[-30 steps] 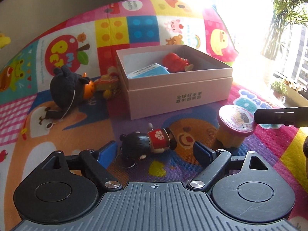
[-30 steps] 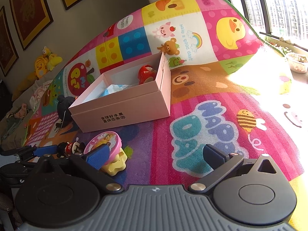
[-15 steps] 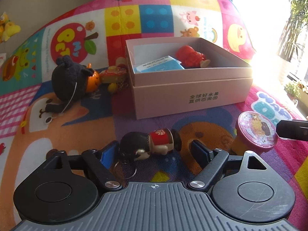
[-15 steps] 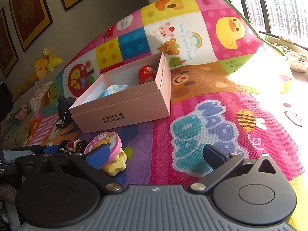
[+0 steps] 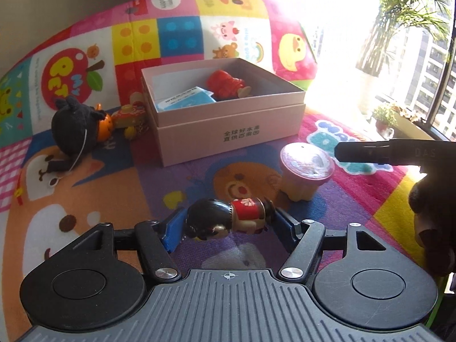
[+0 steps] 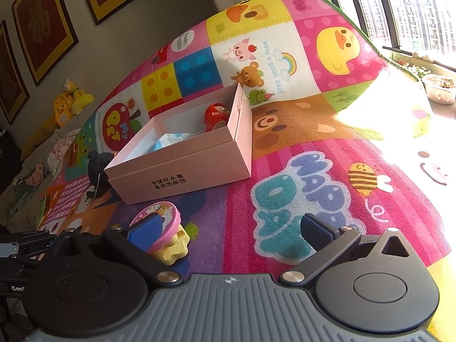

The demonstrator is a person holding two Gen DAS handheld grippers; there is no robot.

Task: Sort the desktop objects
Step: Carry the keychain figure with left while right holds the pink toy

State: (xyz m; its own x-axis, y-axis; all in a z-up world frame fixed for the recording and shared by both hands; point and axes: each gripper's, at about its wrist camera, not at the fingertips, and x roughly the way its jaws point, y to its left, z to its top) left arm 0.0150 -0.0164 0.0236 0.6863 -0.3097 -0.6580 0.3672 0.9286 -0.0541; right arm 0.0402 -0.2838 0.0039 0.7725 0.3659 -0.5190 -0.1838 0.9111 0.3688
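Black-haired doll (image 5: 228,219) sideways between closing left gripper (image 5: 228,223) pads, both touching its ends.

A bright patchwork play mat (image 6: 313,148) printed with cartoon animals is spread over the floor and is curved up at the far side. A grey wall (image 6: 159,25) is hung with 3 gold-framed pictures (image 6: 40,25). Strong sunlight is admitted through a large window (image 6: 413,11), beyond which high-rise buildings are seen. A potted palm (image 5: 410,14) is placed at the glass.

"Have a good day!" on play mat (image 6: 285,176); Chinese print on pink box (image 6: 199,168)
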